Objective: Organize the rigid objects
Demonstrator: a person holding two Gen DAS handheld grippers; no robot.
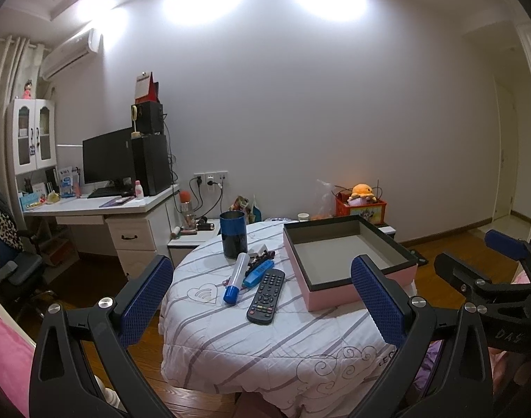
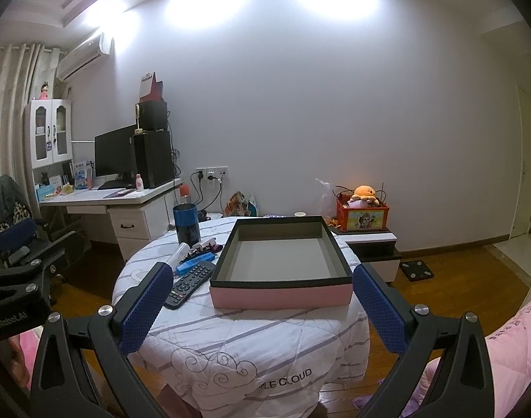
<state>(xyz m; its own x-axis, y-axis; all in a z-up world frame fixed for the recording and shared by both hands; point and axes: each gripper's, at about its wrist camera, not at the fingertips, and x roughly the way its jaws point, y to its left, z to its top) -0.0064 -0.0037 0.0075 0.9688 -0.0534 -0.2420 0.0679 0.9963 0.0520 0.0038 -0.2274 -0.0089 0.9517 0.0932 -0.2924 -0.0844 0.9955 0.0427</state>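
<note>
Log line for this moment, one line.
stage: pre-grasp | left gripper: open, empty | right gripper: open, empty | pink box: empty | remote, blue cup: on table

Overhead glare, sharp focus, fisheye-bent edges

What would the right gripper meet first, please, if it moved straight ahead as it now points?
Most likely the open pink cardboard box: its near wall fills the gap ahead of the open right gripper, though depth is uncertain.

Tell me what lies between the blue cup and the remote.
Between the blue cup and the remote lie a blue-capped tube and a blue bar, clearest in the left wrist view.
</note>
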